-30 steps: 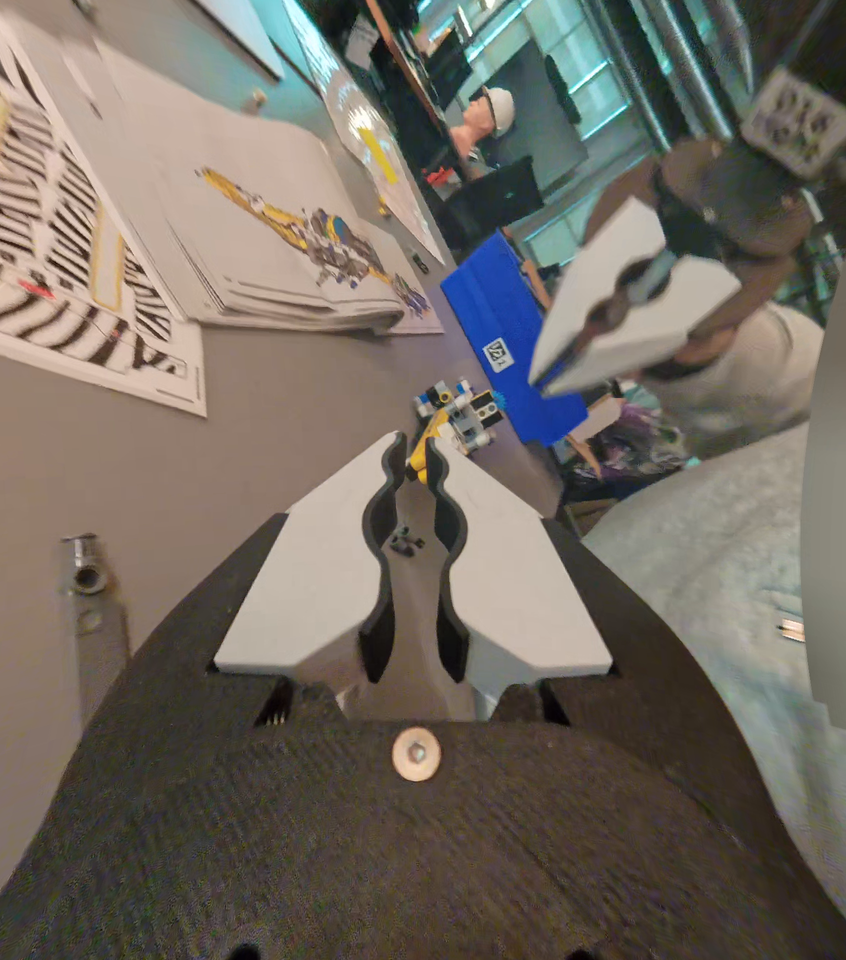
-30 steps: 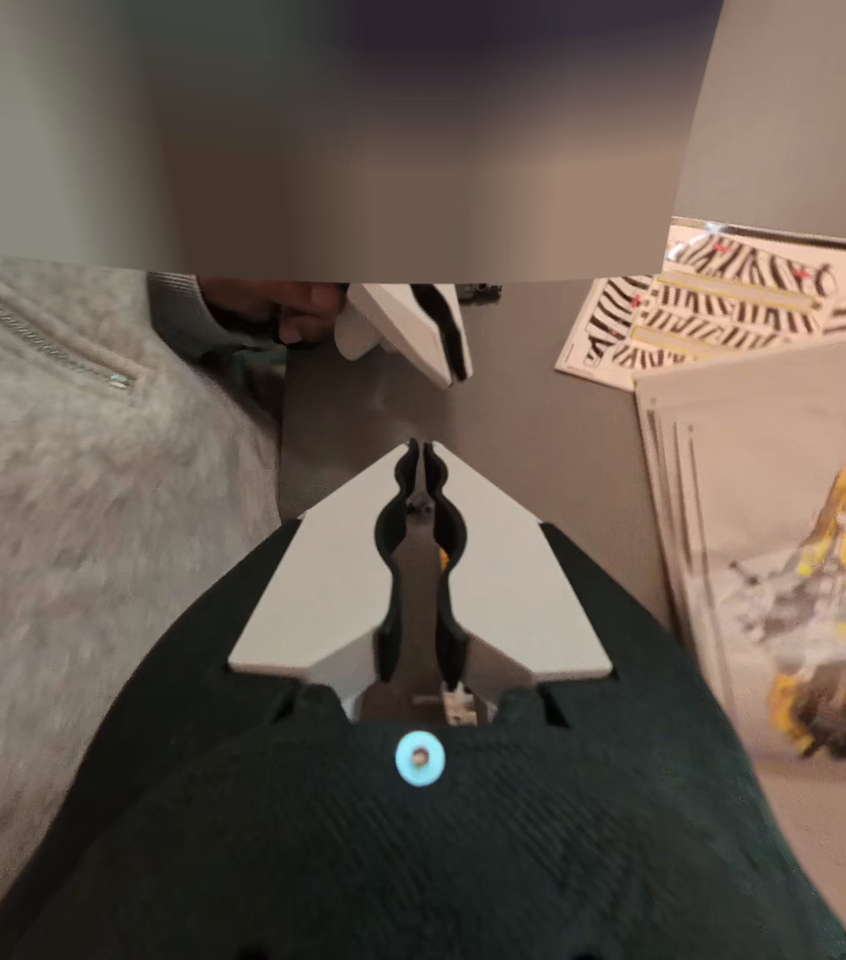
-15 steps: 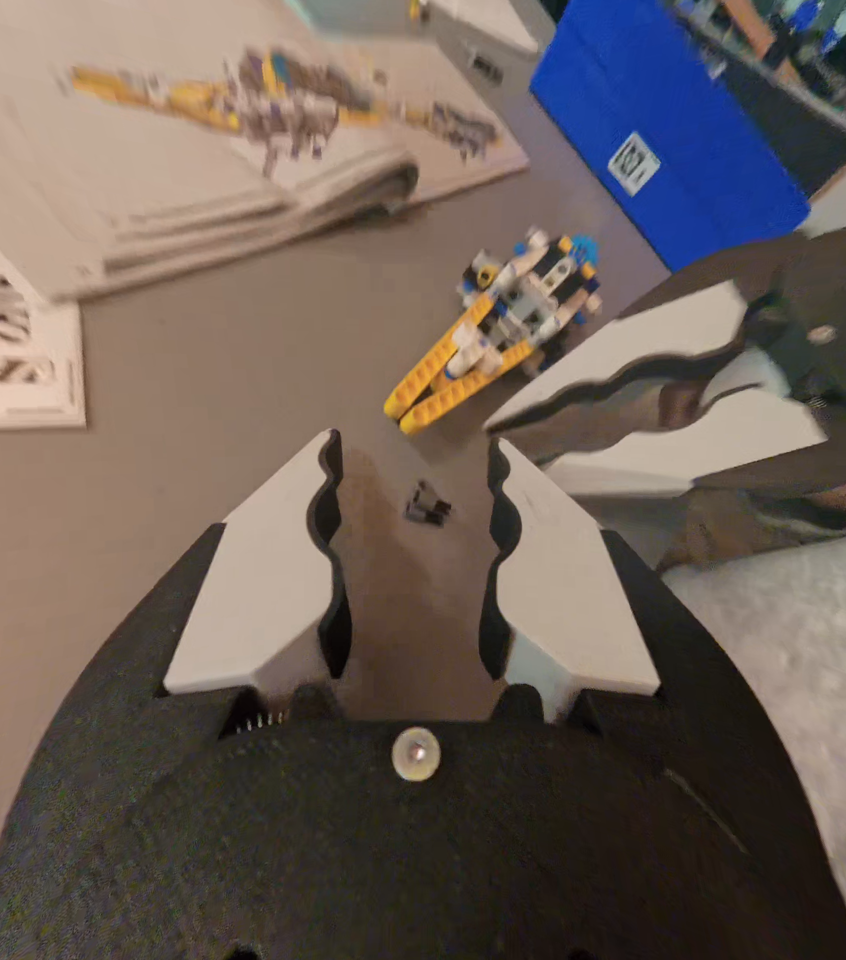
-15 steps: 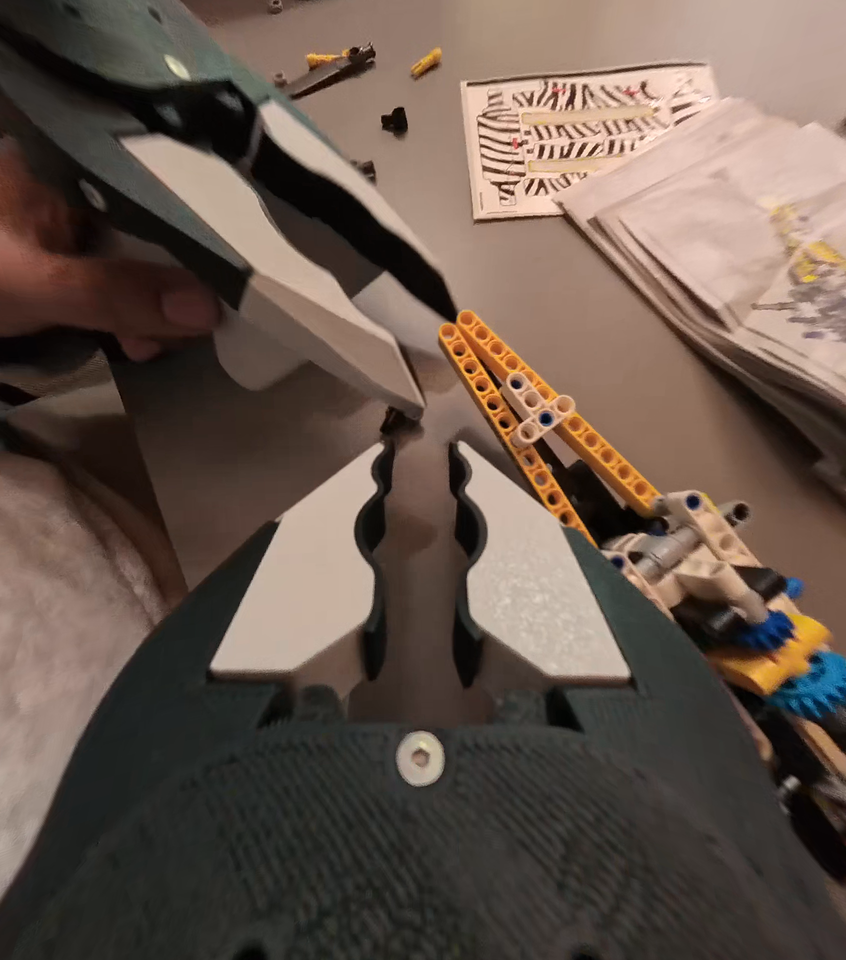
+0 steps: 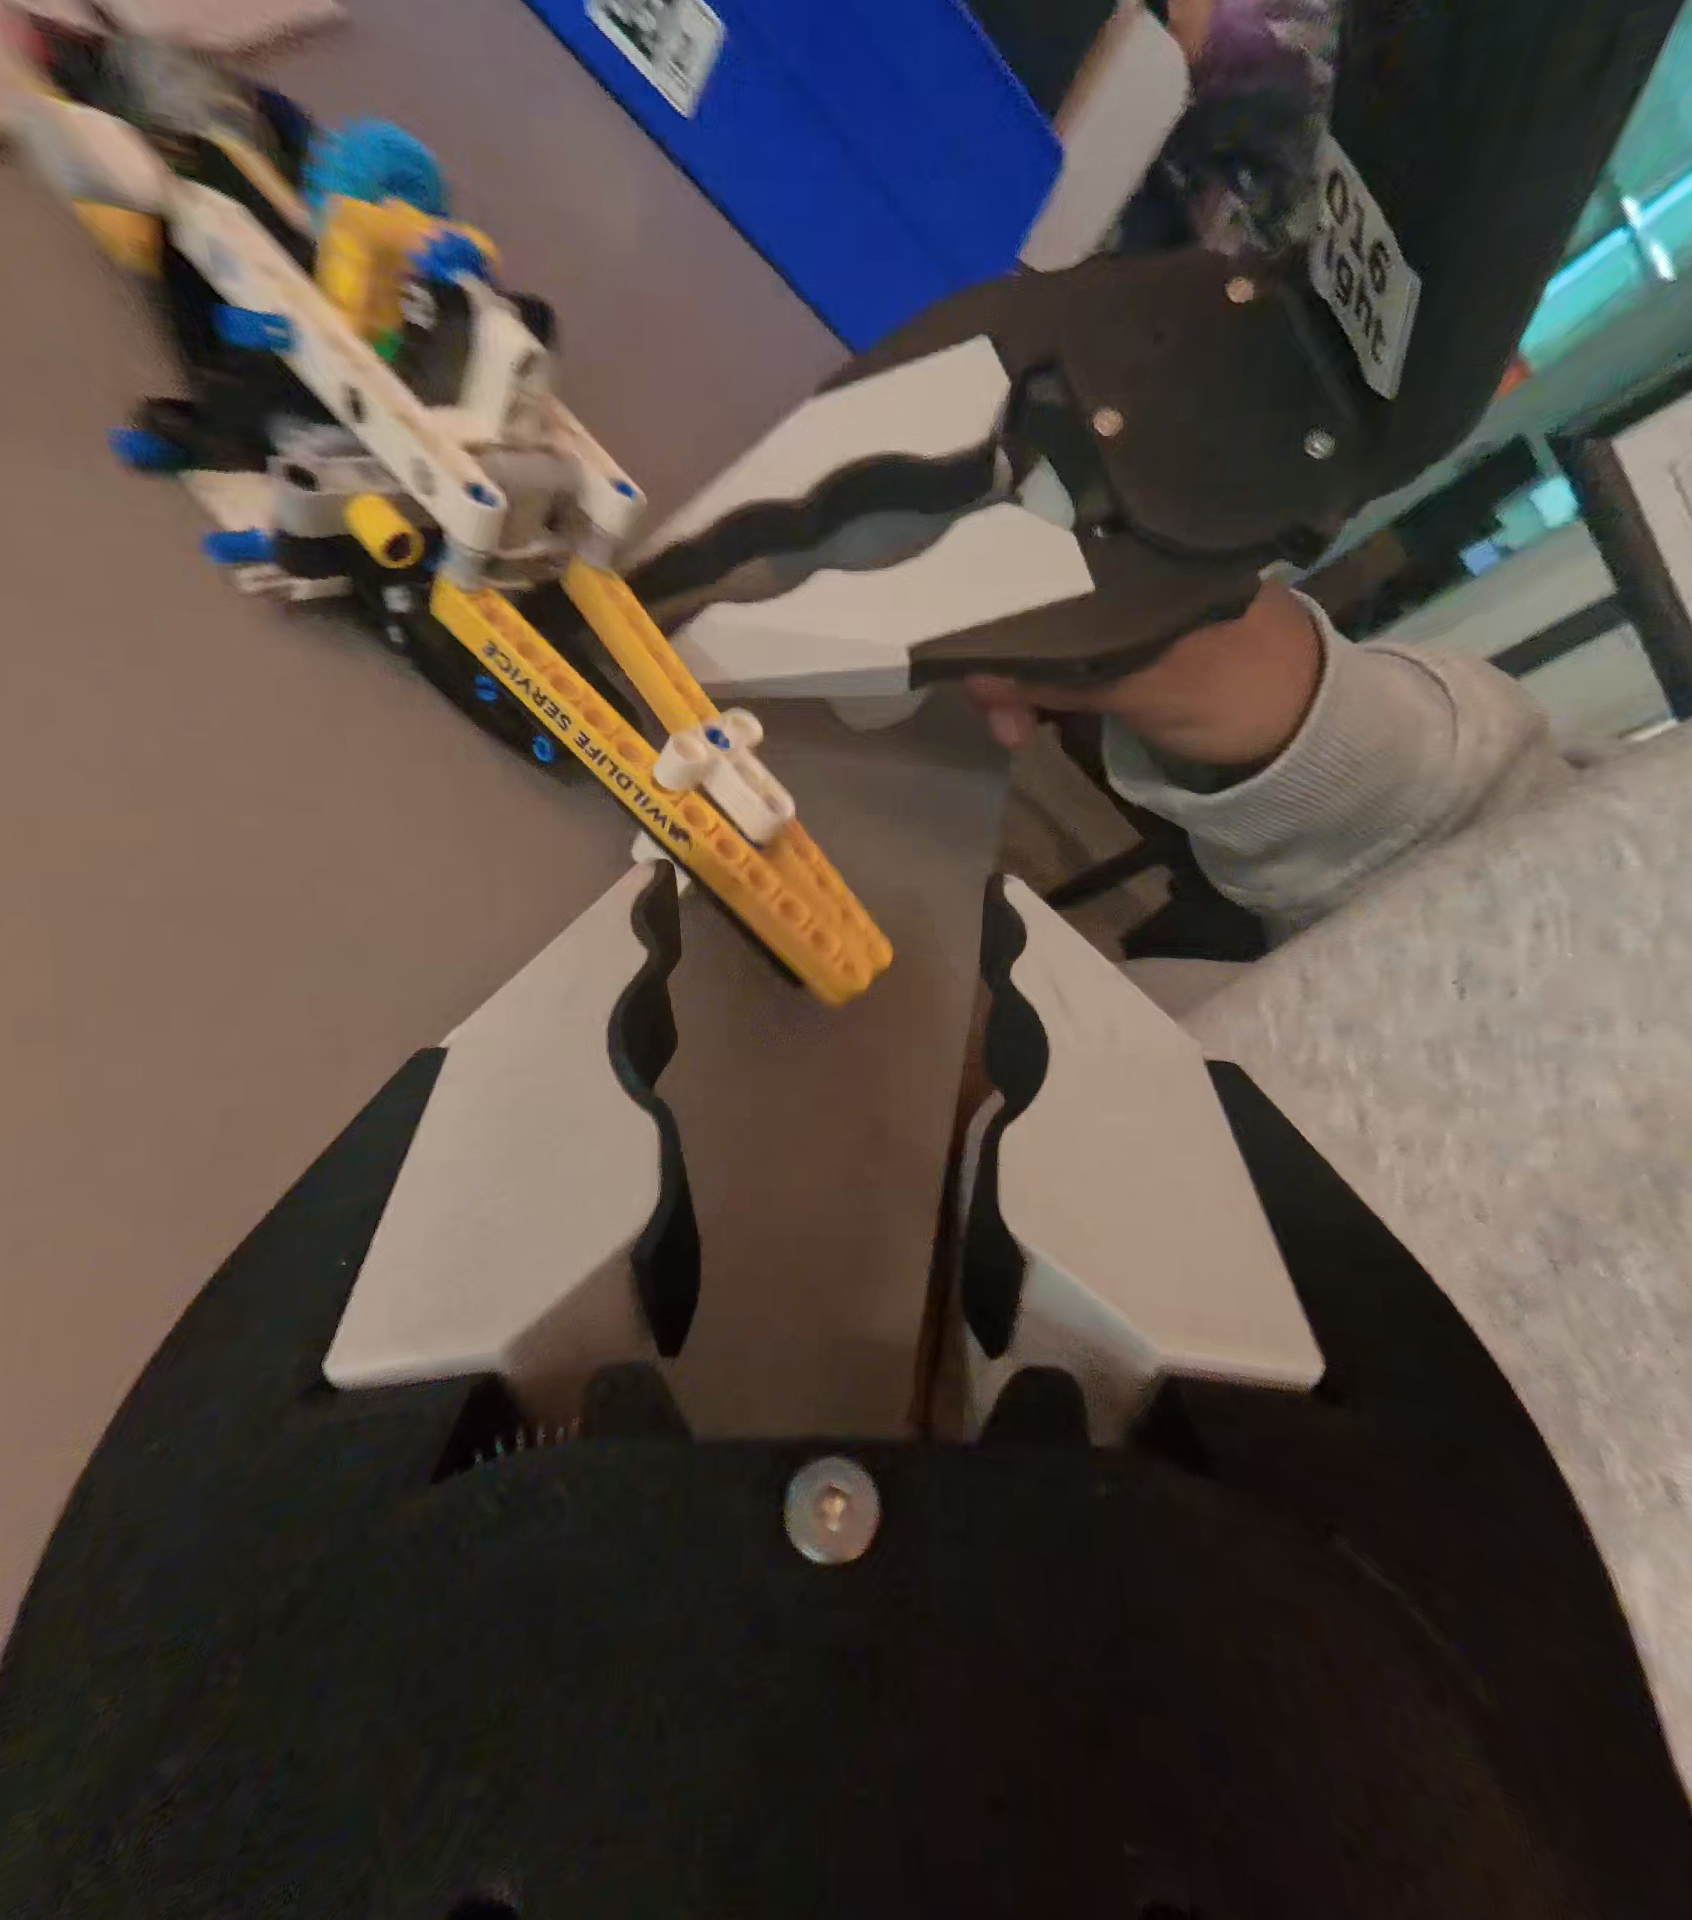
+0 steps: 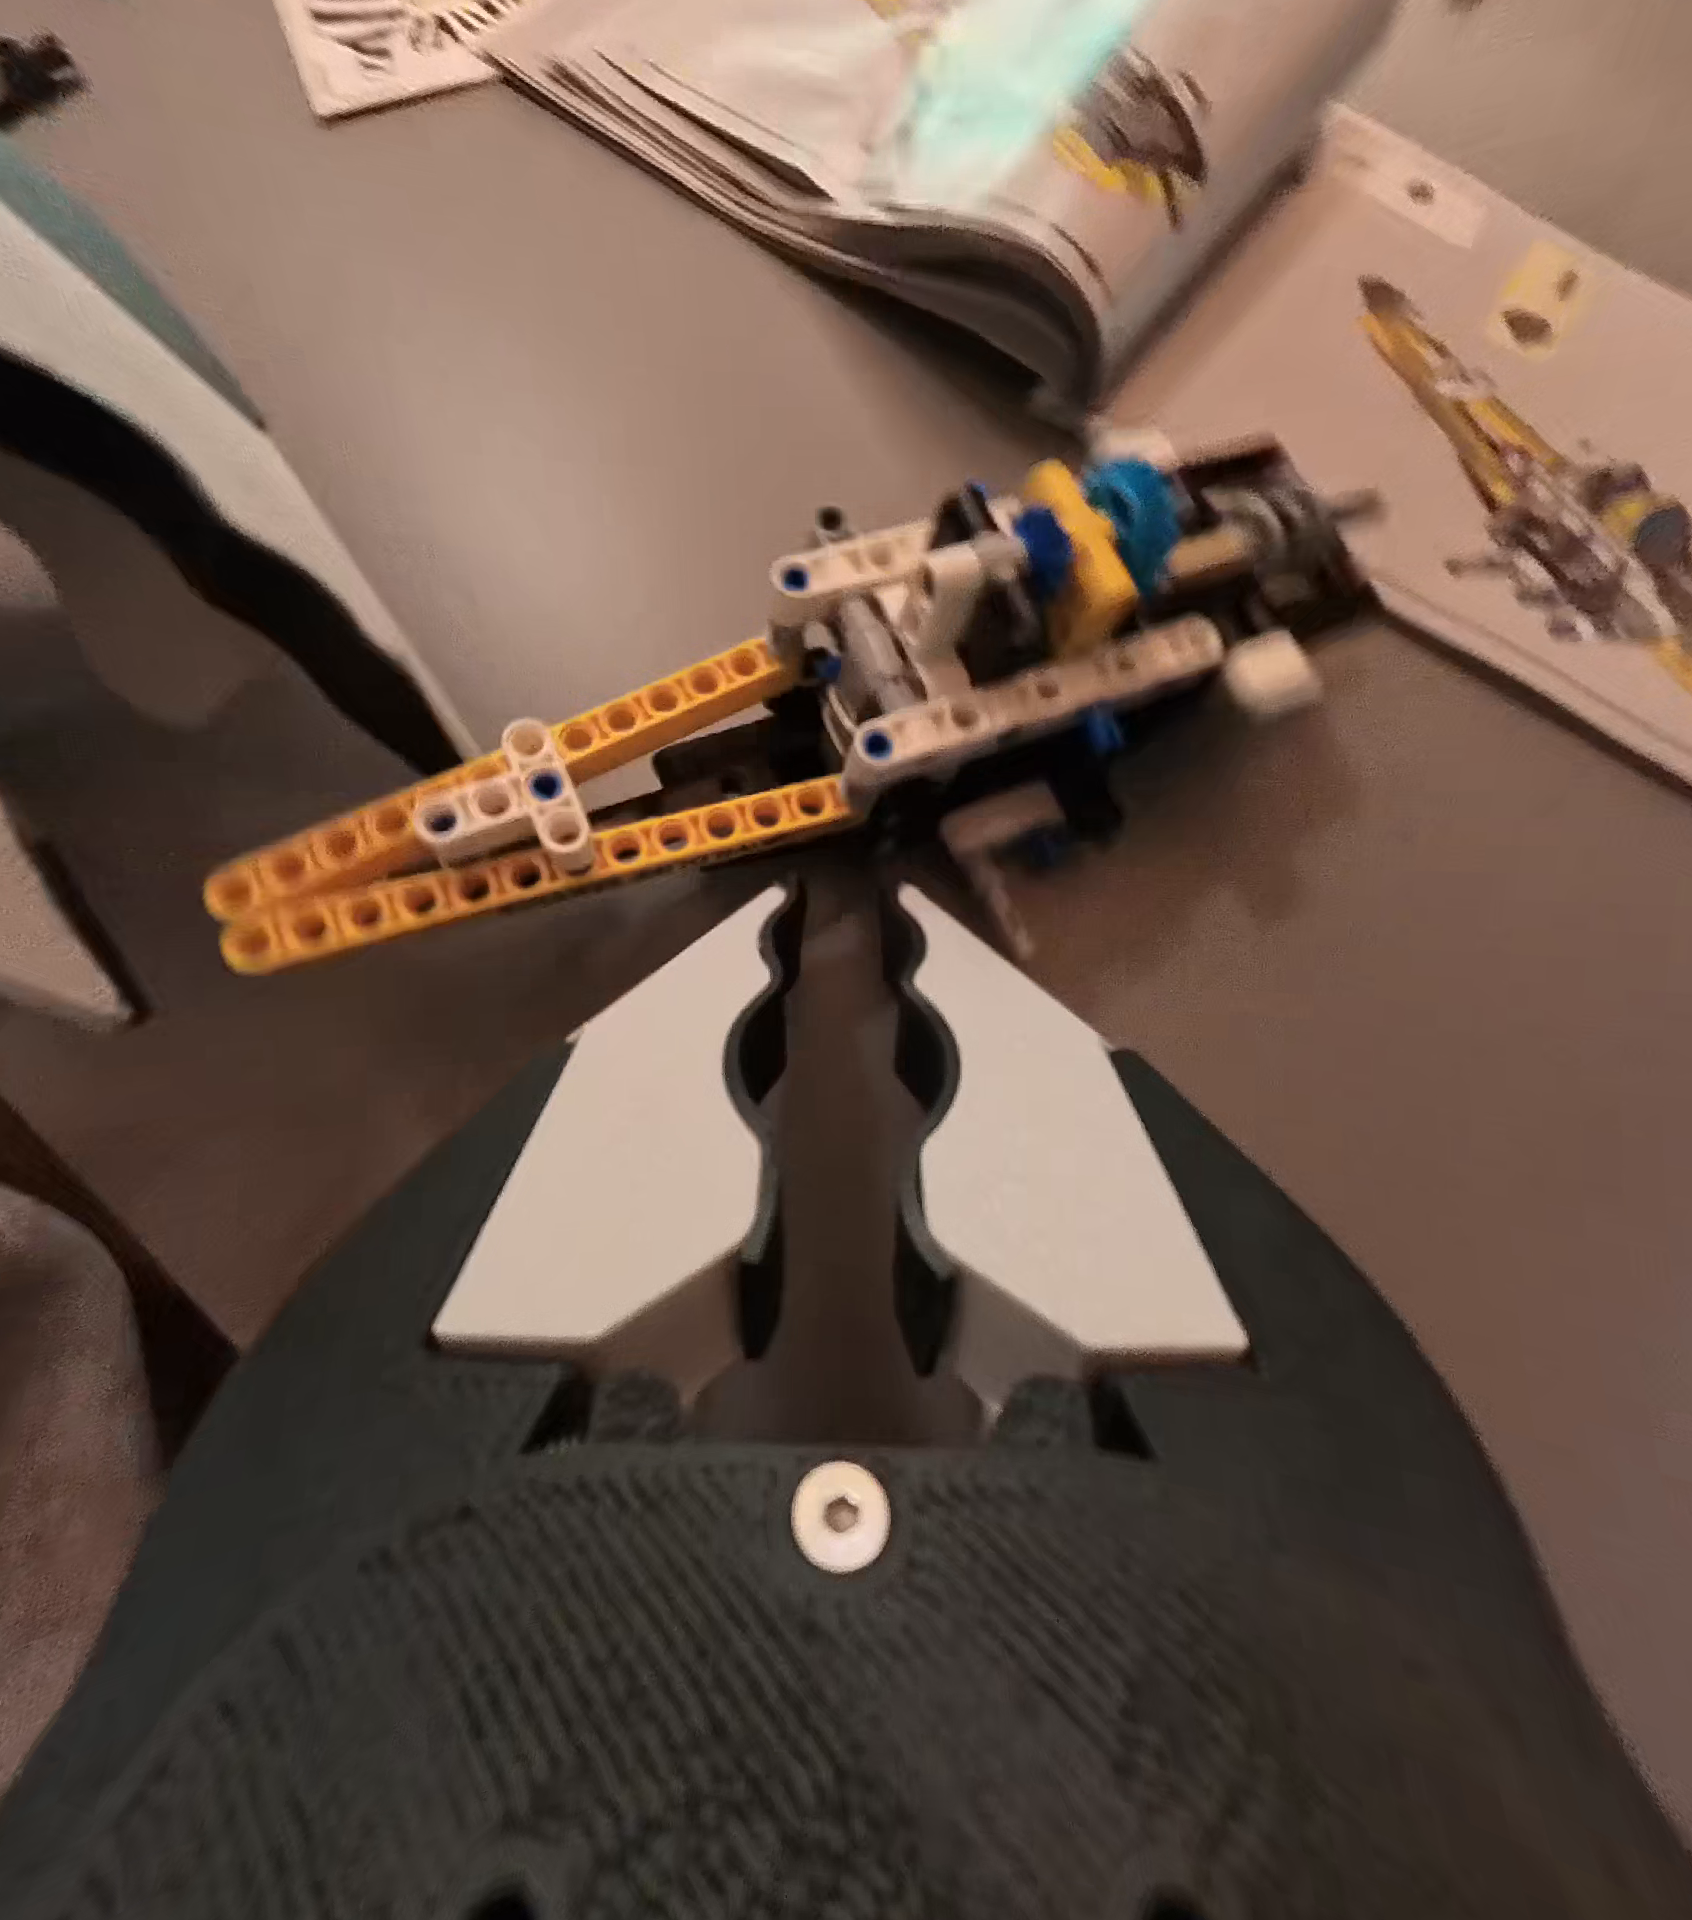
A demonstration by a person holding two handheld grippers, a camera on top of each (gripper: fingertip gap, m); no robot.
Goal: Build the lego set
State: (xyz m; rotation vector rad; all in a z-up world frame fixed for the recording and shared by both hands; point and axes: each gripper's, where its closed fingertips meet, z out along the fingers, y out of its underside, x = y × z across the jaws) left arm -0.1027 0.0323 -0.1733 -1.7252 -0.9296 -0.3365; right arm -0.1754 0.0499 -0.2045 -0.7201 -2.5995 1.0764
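The partly built lego model (image 6: 977, 644) lies on the grey table (image 5: 146, 935). It has a white and black body with blue gears and two long yellow beams (image 6: 509, 842) joined by a white cross piece (image 6: 530, 800). It also shows in the left wrist view (image 5: 426, 468). My left gripper (image 5: 826, 894) is open, and the tip of the yellow beams (image 5: 821, 956) lies just between its fingertips. My right gripper (image 6: 847, 894) is open by a narrow gap and empty, its tips just short of the model's side. It also shows in the left wrist view (image 5: 925, 540), on the model's far side.
An open instruction booklet (image 6: 873, 156) and a loose printed page (image 6: 1548, 436) lie behind the model. A sticker sheet (image 6: 385, 52) and small dark parts (image 6: 21, 73) are at the far left. A blue box (image 5: 821, 135) stands beyond the table. A person's grey sleeve (image 5: 1341, 769) is on the right.
My left gripper opened wider and moved up to the model, so the yellow beam tips now sit between its fingers. My right gripper swung round to face the model's side.
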